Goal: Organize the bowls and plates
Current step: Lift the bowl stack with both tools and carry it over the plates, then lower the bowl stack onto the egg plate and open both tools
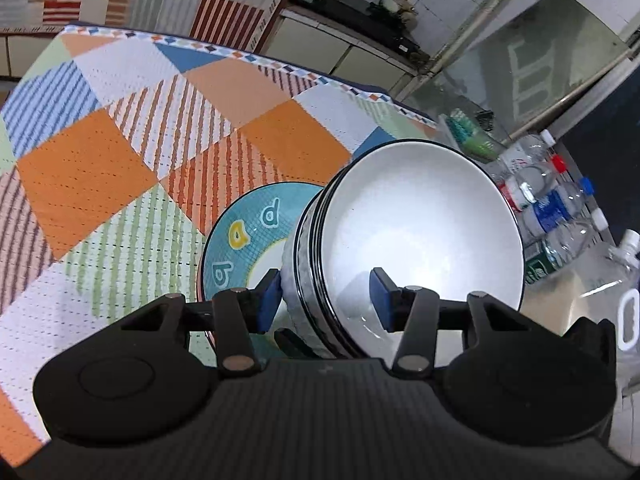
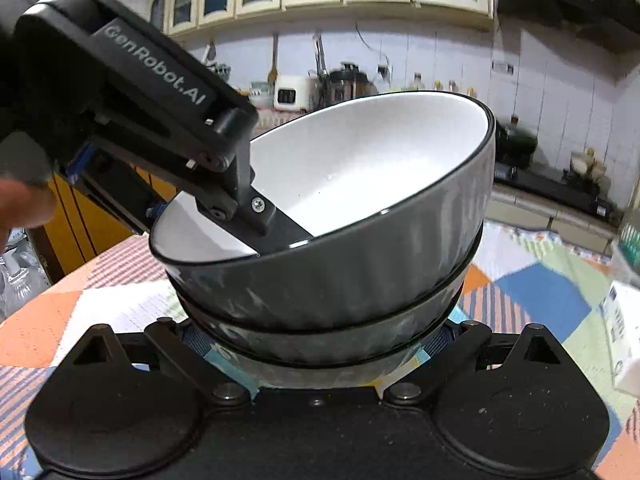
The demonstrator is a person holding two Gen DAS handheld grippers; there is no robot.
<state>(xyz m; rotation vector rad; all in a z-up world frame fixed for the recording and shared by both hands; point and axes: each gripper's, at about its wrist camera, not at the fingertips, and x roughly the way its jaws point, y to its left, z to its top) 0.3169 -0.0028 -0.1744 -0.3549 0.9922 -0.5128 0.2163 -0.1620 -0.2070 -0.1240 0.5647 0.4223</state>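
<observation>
A stack of grey bowls with white insides (image 1: 420, 236) sits on a teal lettered plate (image 1: 248, 232). My left gripper (image 1: 324, 300) straddles the near rim of the top bowl, one blue pad (image 1: 269, 300) outside and one inside; the jaws stand wide and do not pinch the wall. In the right wrist view the top bowl (image 2: 340, 216) is tilted in the stack, with the left gripper's finger (image 2: 260, 216) over its rim. My right gripper (image 2: 318, 340) is open around the lower bowl (image 2: 328, 340), above the teal plate (image 2: 396, 378).
A patchwork tablecloth (image 1: 120, 160) covers the table. Several water bottles (image 1: 556, 208) and a green cup stack (image 1: 472, 136) stand past the table's right edge. A white box (image 2: 624, 332) lies on the table at the right. A kitchen counter with appliances (image 2: 320, 84) runs behind.
</observation>
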